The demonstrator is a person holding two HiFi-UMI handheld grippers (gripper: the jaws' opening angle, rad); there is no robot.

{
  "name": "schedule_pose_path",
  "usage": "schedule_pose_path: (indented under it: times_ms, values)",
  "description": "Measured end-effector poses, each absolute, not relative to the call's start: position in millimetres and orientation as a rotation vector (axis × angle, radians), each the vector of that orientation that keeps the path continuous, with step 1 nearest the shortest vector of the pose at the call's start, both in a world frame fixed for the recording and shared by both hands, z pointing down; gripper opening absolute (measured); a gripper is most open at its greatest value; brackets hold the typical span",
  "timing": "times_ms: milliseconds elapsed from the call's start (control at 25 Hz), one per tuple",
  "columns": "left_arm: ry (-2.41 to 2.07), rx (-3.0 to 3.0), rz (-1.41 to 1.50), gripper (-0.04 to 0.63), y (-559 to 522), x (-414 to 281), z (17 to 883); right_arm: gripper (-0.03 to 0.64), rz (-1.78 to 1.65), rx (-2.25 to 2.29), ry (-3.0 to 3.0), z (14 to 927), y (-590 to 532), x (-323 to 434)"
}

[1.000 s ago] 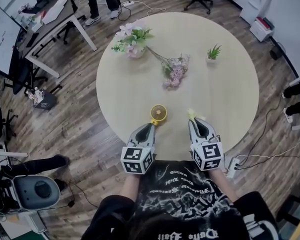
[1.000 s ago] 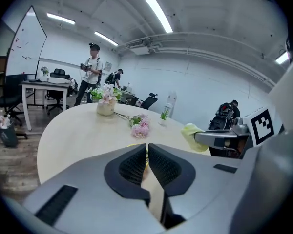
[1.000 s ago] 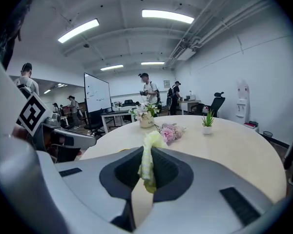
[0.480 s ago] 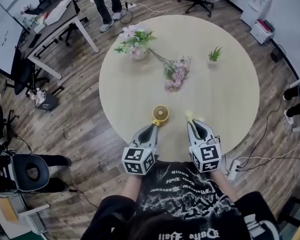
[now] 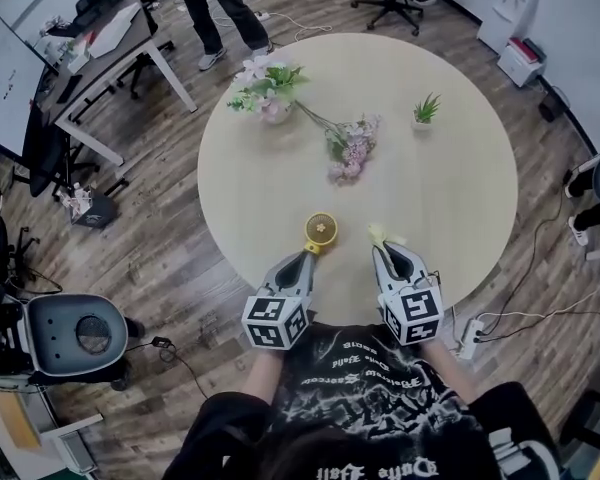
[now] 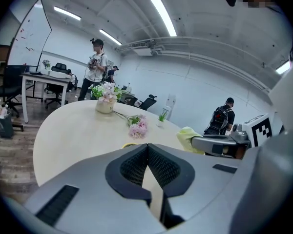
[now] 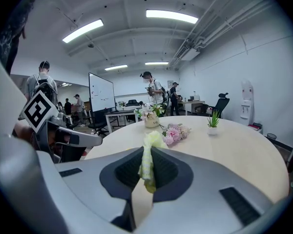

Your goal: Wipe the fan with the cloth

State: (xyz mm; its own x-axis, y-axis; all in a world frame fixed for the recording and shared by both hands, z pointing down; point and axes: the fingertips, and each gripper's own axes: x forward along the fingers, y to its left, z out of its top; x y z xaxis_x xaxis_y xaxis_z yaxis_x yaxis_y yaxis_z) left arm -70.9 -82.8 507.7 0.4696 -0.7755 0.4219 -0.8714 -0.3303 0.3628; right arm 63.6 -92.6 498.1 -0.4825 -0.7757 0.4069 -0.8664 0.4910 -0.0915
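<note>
A small yellow fan (image 5: 320,229) lies on the round beige table (image 5: 450,198) near its front edge. My left gripper (image 5: 306,255) is shut, its tips right at the fan's near edge; the left gripper view (image 6: 147,146) shows the pads meeting, with only a yellow sliver of the fan (image 6: 129,145) beyond them. Whether it pinches part of the fan I cannot tell. My right gripper (image 5: 389,252) is shut on a pale yellow-green cloth (image 5: 380,234), which sticks up between the pads (image 7: 151,140). It stays to the right of the fan, apart from it.
A vase of flowers (image 5: 270,96), a pink flower spray (image 5: 351,148) and a small potted plant (image 5: 426,108) stand on the far half of the table. A person (image 5: 215,8) walks behind it. Desks are at the left, an office chair (image 5: 80,338) at lower left.
Both grippers, the fan and the cloth keep their places. The person behind the table has walked to the right, and an office chair has rolled into the lower left.
</note>
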Motion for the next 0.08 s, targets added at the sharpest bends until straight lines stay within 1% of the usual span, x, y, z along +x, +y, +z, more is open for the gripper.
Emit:
schedule_pose_path:
  times_ms: [80]
  values:
    - [-1.353,2.186,0.231,0.020,-81.5,-69.9,506.1,0.038,0.409,1.388,-2.428,496.4,-91.6,63.4]
